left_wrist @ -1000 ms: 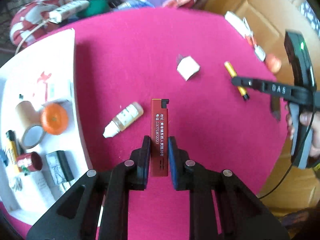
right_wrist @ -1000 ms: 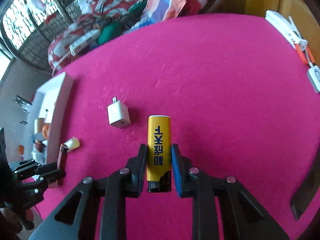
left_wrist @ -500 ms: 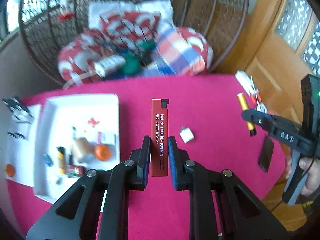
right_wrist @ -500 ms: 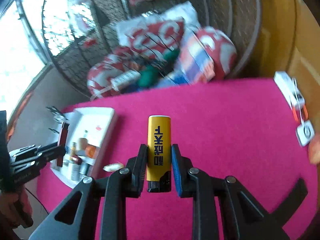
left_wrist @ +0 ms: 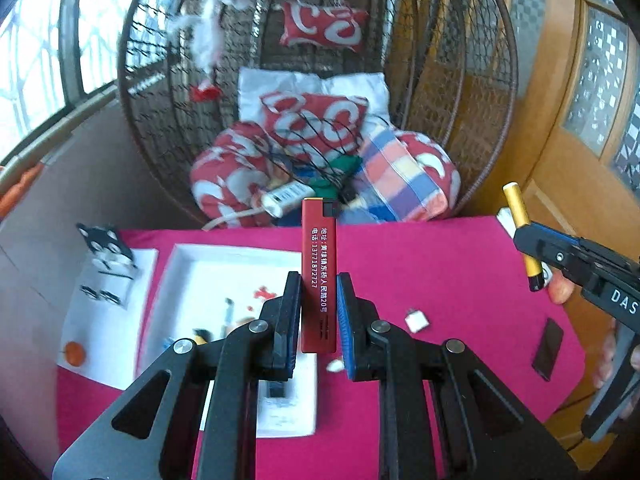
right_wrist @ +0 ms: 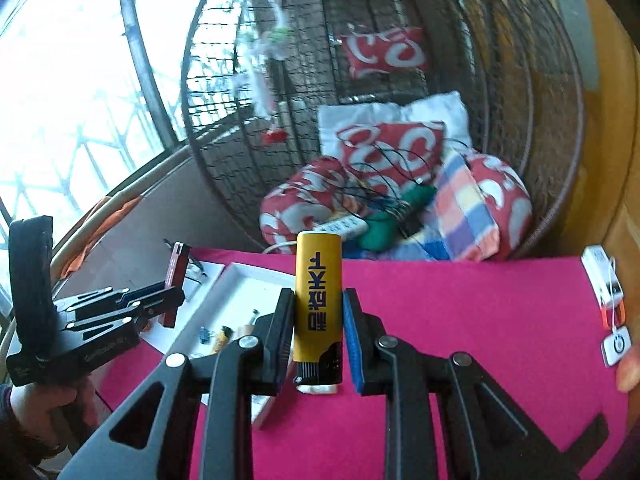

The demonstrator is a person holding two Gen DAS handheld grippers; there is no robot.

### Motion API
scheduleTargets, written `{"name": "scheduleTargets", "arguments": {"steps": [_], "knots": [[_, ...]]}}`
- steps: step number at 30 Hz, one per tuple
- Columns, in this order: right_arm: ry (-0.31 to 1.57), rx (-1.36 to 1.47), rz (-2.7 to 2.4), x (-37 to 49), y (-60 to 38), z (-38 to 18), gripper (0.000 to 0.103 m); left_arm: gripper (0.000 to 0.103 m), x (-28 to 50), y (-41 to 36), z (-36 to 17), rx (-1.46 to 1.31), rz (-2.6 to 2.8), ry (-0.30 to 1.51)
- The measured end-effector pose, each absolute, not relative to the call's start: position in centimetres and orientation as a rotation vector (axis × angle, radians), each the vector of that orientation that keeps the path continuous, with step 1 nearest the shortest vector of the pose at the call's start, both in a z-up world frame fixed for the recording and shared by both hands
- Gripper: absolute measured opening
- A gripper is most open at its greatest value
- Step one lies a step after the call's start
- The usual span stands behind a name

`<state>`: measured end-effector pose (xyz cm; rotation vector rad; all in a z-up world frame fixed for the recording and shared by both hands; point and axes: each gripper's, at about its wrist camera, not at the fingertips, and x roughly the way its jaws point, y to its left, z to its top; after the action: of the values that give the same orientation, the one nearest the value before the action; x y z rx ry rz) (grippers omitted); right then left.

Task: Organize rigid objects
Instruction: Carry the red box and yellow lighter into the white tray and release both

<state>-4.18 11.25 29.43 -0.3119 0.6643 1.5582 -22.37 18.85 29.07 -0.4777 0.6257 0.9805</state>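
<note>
My left gripper (left_wrist: 319, 300) is shut on a slim red lighter (left_wrist: 319, 272) with white print, held high above the pink table (left_wrist: 448, 264). My right gripper (right_wrist: 318, 312) is shut on a yellow lighter (right_wrist: 317, 304) with dark lettering, also raised. Each view shows the other: the right gripper (left_wrist: 532, 248) with the yellow lighter (left_wrist: 520, 224) at the right edge, the left gripper (right_wrist: 168, 300) with the red lighter (right_wrist: 176, 280) at the left. A white tray (left_wrist: 236, 254) holding several small items lies on the table's left part.
A white charger cube (left_wrist: 417, 320) and a dark flat object (left_wrist: 548, 349) lie on the cloth. A white sheet with black clips (left_wrist: 108, 276) sits left of the tray. White tagged packs (right_wrist: 604, 280) lie at the right edge. A wicker hanging chair (left_wrist: 320, 144) with cushions stands behind.
Both grippers rose well above the table and tilted up, each keeping its lighter. The table shrank in view and the hanging chair came into sight.
</note>
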Motion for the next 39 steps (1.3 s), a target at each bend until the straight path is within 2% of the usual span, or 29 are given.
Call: {"name": "scheduleTargets", "arguments": {"steps": [9,23,39], "knots": [[0.625,-0.354,1.6,-7.9,12.6,30.2,0.023,0.016,-27.4,20.2,29.7,-0.515,1.026,0.559],[0.613,-0.447,1.658,-12.5,15.7,30.1,0.023,0.016,-30.8,21.9,28.8,-0.567,1.069,0.551],[0.723,-0.529,1.668,-15.4,20.8,26.0,0.023,0.016,-32.3,25.6,24.7,-0.641,1.071,0.654]]}}
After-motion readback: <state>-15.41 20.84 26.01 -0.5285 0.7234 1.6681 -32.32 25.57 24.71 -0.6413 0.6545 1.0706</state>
